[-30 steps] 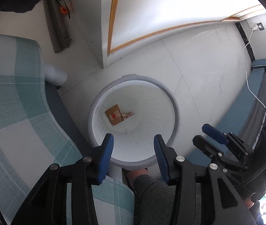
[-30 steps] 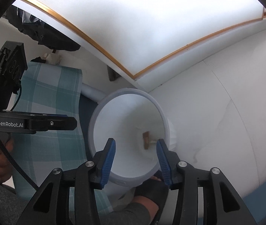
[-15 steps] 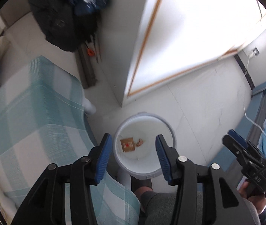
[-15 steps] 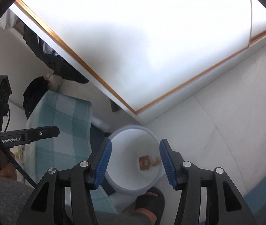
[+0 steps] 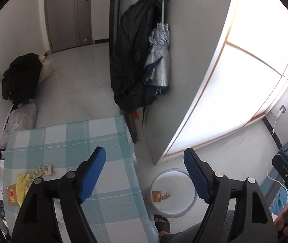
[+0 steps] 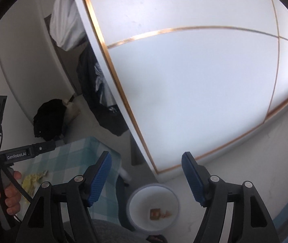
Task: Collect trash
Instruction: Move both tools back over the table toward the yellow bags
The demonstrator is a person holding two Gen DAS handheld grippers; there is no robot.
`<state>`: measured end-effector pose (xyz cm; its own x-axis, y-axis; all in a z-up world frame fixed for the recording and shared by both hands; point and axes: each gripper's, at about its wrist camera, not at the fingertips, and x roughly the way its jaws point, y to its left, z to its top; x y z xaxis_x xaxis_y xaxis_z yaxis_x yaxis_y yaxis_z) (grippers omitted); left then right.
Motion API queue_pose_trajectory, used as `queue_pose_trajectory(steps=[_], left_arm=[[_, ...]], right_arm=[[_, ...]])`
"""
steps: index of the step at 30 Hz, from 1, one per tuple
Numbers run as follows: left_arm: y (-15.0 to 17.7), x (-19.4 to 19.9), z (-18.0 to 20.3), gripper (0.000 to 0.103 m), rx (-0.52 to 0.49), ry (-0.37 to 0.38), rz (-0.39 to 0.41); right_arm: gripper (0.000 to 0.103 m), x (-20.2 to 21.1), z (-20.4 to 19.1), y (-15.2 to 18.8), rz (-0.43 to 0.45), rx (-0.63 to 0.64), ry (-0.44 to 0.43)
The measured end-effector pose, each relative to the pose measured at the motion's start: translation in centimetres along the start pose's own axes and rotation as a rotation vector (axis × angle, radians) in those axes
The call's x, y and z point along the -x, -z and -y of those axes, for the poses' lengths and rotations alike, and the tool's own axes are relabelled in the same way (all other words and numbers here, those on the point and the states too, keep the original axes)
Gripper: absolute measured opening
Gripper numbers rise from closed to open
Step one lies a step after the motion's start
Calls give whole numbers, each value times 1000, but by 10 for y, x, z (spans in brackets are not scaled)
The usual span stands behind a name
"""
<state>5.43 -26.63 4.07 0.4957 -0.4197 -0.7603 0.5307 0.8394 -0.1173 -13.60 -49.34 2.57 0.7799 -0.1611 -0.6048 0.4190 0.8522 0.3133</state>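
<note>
A white round trash bin [image 5: 181, 210] stands on the floor beside the table and holds a brown card piece [image 5: 156, 196] and a small patterned wrapper [image 5: 166, 196]. The bin also shows in the right wrist view [image 6: 135, 198]. On the teal checked tablecloth [image 5: 67, 141] lie a yellow crumpled wrapper [image 5: 23, 184], a patterned packet [image 5: 42, 169] and a brown card [image 5: 11, 194]. My left gripper [image 5: 145, 173] is open and empty, high above the table edge. My right gripper [image 6: 147, 178] is open and empty, high above the bin.
A black jacket and a silver folded umbrella [image 5: 158, 58] hang on the wardrobe side. A white wardrobe door with gold trim [image 6: 194, 81] stands behind the bin. Dark bags [image 5: 20, 77] lie on the floor by the wall. A sandalled foot [image 5: 162, 222] rests near the bin.
Both grippers have risen well above the bin and tilted up, so the table top and room come into view. Both sets of jaws stand wider apart than before.
</note>
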Motion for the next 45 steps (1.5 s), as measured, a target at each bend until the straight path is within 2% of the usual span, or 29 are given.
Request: queue_pose_trajectory(steps=[5,8,13,16,23,26,31,34,41,45], left_arm=[[-1,30,-32,83,37,-68,130],[2,47,-52,84,63,-88,160],[13,72,-87,92,99,-127,237],[21,84,-109,94,119,-156,263],[41,96,-165,94,189,-200,295],[50,97,-188,94,217,-224,298],[69,93,-233,94,292,-194,269],[80,87,-256,94,329,-216,254],[103,67,-296,94,416,-191,193],[103,57,-308,94,446,-167,141]], right_arm=[[81,21,-47,-10,75,64,-53],[82,28,-75,-11,97,83,-104],[91,36,-120,-11,146,132,-155],[95,38,-144,-11,167,151,-194],[98,17,-209,-1,139,220,-288],[99,11,-235,6,127,261,-318],[99,-6,-275,24,73,320,-351],[99,-19,-290,37,32,344,-362],[99,-55,-325,69,-73,415,-358],[99,-73,-341,86,-139,439,-368]])
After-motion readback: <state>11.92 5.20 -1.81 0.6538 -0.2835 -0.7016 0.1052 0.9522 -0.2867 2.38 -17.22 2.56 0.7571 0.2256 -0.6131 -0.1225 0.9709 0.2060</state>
